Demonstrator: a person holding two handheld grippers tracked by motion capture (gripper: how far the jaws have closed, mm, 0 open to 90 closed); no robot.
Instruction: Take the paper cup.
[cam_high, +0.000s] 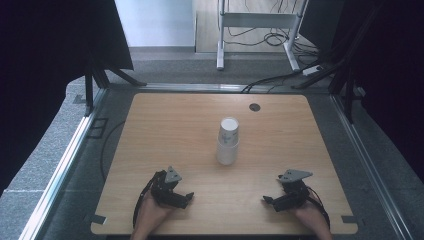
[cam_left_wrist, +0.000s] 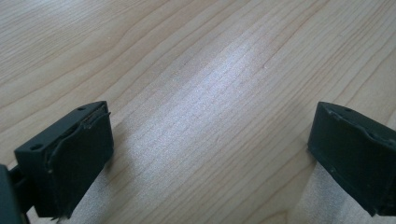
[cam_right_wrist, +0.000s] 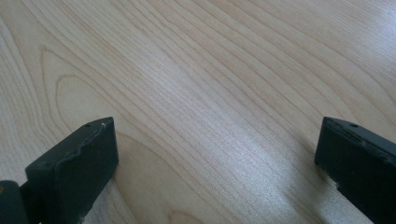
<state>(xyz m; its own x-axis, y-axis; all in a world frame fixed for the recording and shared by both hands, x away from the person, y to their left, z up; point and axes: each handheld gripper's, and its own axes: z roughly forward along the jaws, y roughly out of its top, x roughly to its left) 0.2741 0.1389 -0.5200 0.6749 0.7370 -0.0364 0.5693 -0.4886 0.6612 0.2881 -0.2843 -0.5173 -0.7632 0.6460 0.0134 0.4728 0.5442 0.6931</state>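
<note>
On the pale wood-grain counter (cam_high: 165, 130), a stack of white paper cups (cam_high: 228, 142) stands near the middle, well apart from both tools. The left tool (cam_high: 186, 198) and right tool (cam_high: 268, 201) rest at the near edge, jaws spread wide and empty. The work looks not yet started; the next move likely calls for a forward reach to the stack.

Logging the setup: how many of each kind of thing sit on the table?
White paper cups, stacked: 2, as far as the high view shows
Grippers, left and right: 2
Total: 4
</note>
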